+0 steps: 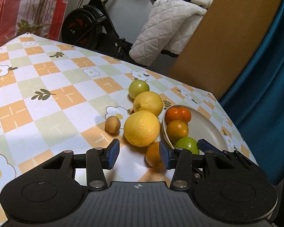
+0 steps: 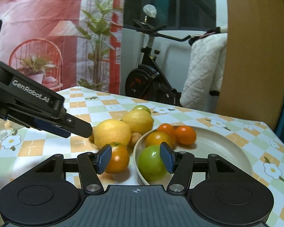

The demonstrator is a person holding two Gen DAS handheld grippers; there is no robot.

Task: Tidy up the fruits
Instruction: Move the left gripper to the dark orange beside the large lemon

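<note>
Fruits sit in a cluster on the checked, flowered tablecloth (image 1: 47, 79) and in a cream plate (image 2: 227, 147) near the table's right corner. Only legible writing: "GenRobot.AI" in white on the side of the left gripper (image 2: 79, 130), seen from the right wrist view.

On the plate: two small deep-orange fruits (image 2: 185, 134), one orange-yellow fruit (image 2: 157, 138), one green fruit (image 2: 151, 162) against the near rim. On the cloth just left of the plate: two large lemons (image 1: 142, 128) touching each other, a green fruit (image 1: 138, 89) behind them, a small brown fruit (image 1: 113, 124) to the left, an orange (image 1: 154, 157) nearest the rim.

Left gripper (image 1: 140, 157): jaws parted, nothing between the pads; the orange lies just ahead, half hidden behind the right-hand pad, the near lemon straight beyond.

Right gripper (image 2: 136, 158): jaws apart, holding nothing; the orange shows beside the left pad, the green plate fruit beside the right pad, the plate rim between. Contact cannot be told.

In the right wrist view the left gripper's tip reaches in from the left up to the near lemon.

Behind the table: exercise bike (image 2: 151, 79), quilted white cover (image 1: 166, 30), wooden panel (image 1: 227, 37), teal curtain (image 1: 270, 75), red printed backdrop (image 2: 47, 28).
</note>
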